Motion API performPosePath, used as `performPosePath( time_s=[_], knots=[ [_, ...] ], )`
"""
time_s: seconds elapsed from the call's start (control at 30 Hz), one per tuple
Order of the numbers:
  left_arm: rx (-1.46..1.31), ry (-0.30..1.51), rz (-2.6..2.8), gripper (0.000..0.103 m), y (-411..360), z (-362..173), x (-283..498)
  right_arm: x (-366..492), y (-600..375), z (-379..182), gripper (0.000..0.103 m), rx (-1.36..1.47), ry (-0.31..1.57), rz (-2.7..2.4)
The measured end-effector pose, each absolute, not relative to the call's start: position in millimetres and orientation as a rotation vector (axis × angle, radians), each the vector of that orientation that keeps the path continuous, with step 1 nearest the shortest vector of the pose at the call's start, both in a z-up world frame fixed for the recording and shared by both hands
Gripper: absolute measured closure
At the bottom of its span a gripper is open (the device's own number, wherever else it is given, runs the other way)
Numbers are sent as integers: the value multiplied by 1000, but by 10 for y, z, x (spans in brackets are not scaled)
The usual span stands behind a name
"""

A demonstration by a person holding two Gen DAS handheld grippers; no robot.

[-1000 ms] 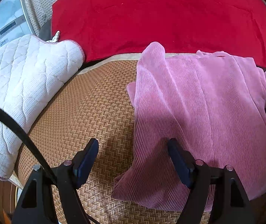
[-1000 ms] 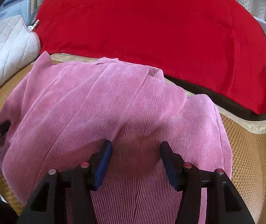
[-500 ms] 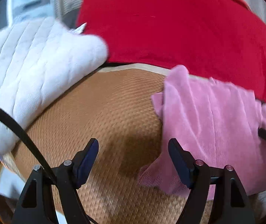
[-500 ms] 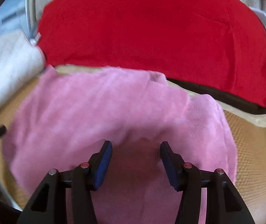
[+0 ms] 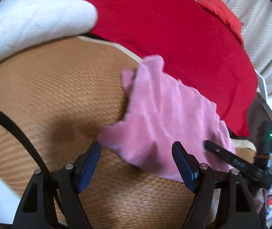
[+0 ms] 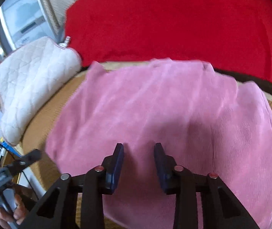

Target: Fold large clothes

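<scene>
At the 10 o'clock edge of the right wrist view a white quilted padded cushion [image 6: 35,87] is seen, laid off the working area so that the woven tan rattan mat [image 5: 55,87] is left free as a folding surface. The left gripper [image 5: 136,148] is held over bare mat with its jaws spread wide and nothing between the blue pads [image 5: 89,163]; the near corner of the garment lies just ahead, at 1 o'clock from the gap. This placement is judged to be an approach to that loose left edge, not a grasp.

The pink ribbed corduroy garment [image 6: 174,114] is spread on the mat in the centre of the right wrist view, partly folded, its far hem lying against a large red cloth [image 6: 174,22] at 12 o'clock. The red cloth takes no part in the work.

The right gripper [image 6: 138,148] is placed over the near middle of the garment with its jaws at a moderate gap, empty; contact with the fabric cannot be told owing to blur. In the left wrist view it shows at 4 o'clock. It is judged to be positioned to pin or pinch the fabric while the left edge is taken up.
</scene>
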State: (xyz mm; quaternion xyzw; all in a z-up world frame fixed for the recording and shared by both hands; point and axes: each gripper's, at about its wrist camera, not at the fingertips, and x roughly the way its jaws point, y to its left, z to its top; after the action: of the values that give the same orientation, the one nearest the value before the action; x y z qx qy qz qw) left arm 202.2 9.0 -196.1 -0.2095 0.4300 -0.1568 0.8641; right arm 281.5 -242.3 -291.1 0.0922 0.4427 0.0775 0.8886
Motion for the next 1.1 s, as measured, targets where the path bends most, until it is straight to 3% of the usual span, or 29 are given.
performPosePath(
  time_s=[0.2, 0.27, 0.33, 0.43, 0.5, 0.53, 0.57, 0.7, 0.83, 0.97, 1.07, 1.1],
  knots=[
    [-625, 993, -352, 22, 17, -2272, 2239, 2921, -2588, -3029, 70, 300, 988, 227],
    [-660, 967, -365, 22, -17, -2272, 2304, 2974, -2720, -3104, 77, 376, 1019, 253],
    [-669, 940, -374, 22, -60, -2259, 2373, 3027, -2884, -3189, 90, 479, 1047, 283],
    [-707, 899, -384, 23, -89, -2265, 2417, 3073, -3121, -3355, 98, 656, 1085, 333],
    [-699, 885, -385, 41, -145, -2224, 2491, 3087, -3214, -3438, 99, 735, 1095, 370],
    [-683, 885, -385, 63, -206, -2202, 2555, 3076, -3223, -3450, 99, 747, 1094, 376],
    [-664, 886, -386, 71, -244, -2180, 2599, 3084, -3222, -3461, 99, 746, 1093, 380],
    [-562, 832, -391, 79, -417, -1948, 2558, 3072, -3209, -3467, 99, 735, 1083, 384],
    [-326, 728, -440, 82, -852, -1532, 2447, 3111, -3216, -3485, 99, 752, 1087, 395],
    [-16, 635, -588, 92, -1598, -1159, 2151, 3081, -3379, -3520, 99, 823, 1095, 418],
    [148, 654, -680, 93, -2075, -1276, 1998, 3081, -3530, -3571, 98, 949, 1107, 453],
    [157, 685, -701, 93, -2155, -1396, 2012, 3062, -3629, -3558, 91, 1016, 1088, 466]
  ],
)
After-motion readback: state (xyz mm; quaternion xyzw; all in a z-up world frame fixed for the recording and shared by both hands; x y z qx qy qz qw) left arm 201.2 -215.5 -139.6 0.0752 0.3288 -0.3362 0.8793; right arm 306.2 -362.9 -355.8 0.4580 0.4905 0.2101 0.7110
